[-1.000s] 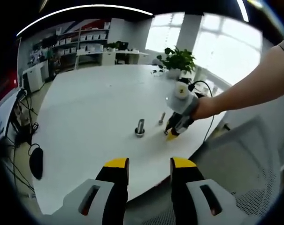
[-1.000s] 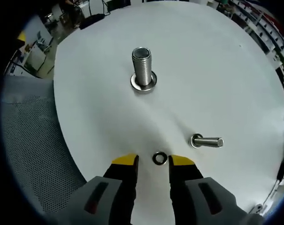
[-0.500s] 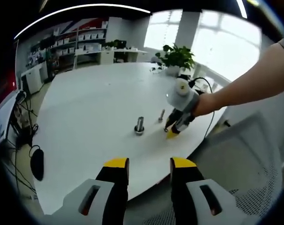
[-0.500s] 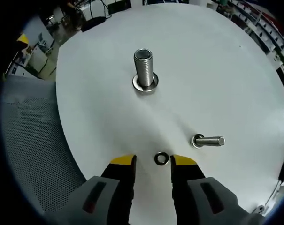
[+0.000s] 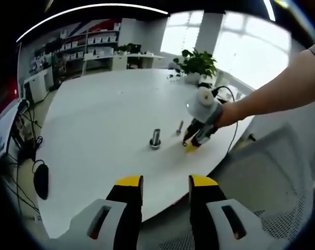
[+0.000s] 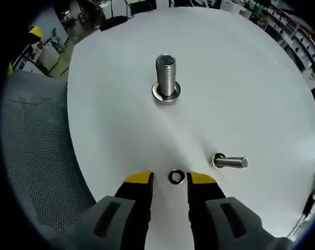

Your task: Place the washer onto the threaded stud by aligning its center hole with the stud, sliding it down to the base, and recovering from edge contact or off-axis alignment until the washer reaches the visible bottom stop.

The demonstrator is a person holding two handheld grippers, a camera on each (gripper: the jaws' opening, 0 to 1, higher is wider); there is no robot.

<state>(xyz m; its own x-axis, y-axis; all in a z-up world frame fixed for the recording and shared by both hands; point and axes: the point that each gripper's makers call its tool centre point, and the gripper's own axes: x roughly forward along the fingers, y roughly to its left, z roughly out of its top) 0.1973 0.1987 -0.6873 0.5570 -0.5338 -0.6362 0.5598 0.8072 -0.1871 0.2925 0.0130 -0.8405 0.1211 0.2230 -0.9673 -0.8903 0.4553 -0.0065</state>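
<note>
Right gripper (image 6: 170,178) fingers spread, washer (image 6: 176,176) flat on the desk (image 6: 251,78) between the tips, not pinched. Threaded stud (image 6: 166,78) upright upper centre, shifted slightly right versus 0.5 s ago; loose bolt (image 6: 230,162) lying at right. Left gripper (image 5: 166,183) fingers spread, empty, off the desk's near edge. No readable labels.

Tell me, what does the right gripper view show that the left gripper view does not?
The right gripper view shows the small washer flat on the table between the open jaws of the right gripper. The left gripper view shows the left gripper, open and empty, off the table, and a plant. Both show the white table, the upright threaded stud and a lying bolt.
</note>
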